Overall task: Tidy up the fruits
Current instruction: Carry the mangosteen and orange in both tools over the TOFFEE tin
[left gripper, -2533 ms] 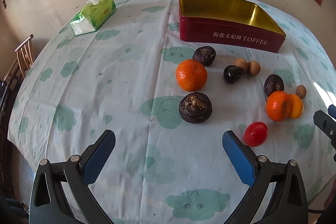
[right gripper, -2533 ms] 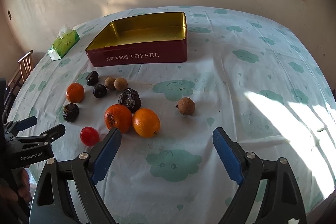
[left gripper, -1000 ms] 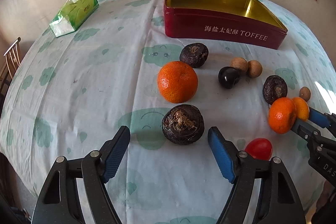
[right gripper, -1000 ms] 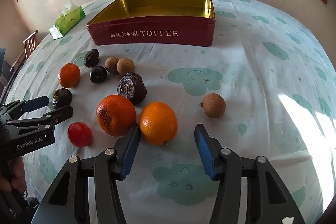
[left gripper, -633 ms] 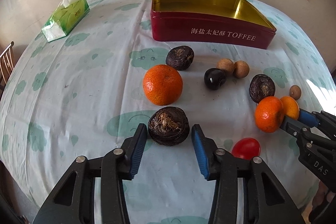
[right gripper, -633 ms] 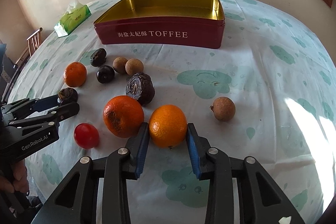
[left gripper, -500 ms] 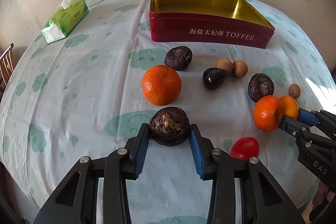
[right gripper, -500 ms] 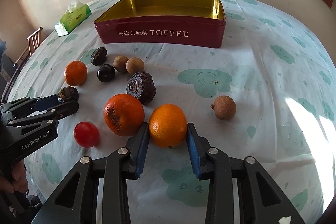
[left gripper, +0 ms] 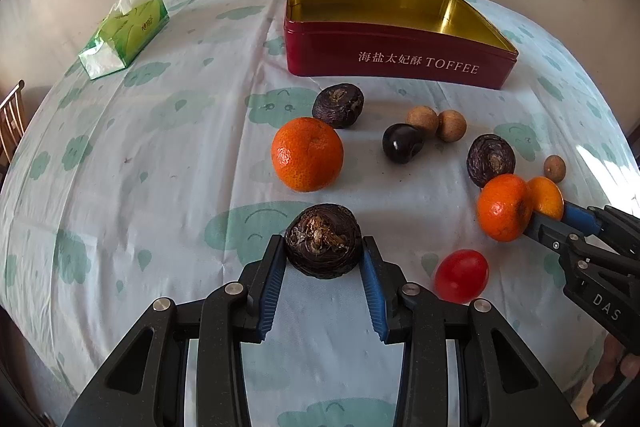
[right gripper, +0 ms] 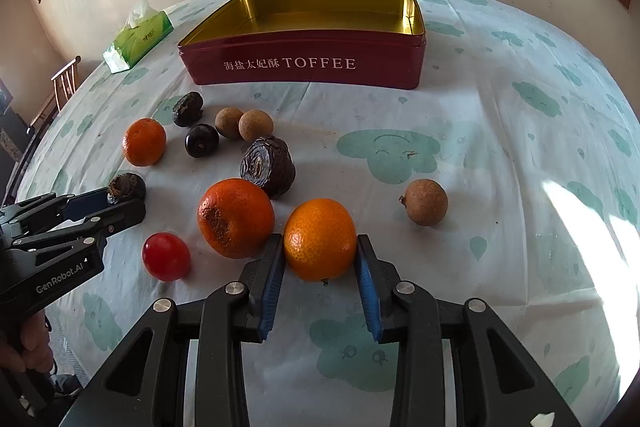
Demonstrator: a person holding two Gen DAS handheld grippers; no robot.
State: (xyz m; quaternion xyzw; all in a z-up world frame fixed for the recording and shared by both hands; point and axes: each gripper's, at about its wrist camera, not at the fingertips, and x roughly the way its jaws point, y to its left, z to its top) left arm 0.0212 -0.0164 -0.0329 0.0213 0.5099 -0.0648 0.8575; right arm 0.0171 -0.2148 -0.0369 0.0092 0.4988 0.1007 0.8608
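Red tin (left gripper: 400,59) front wall: "海盐太妃酥 TOFFEE", white print. Left gripper (right gripper: 126,201) body, seen from right wrist: "GenRobot.AI". Right gripper (left gripper: 550,213) body, seen from left wrist: "DAS", rest cut off. Tissue pack (left gripper: 124,33) logo unreadable.

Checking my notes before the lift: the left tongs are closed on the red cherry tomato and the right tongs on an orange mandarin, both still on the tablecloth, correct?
Not quite. The left tongs are closed on a dark water chestnut; the left wrist view shows the red cherry tomato lying free beside them. The right tongs do grip the orange mandarin.
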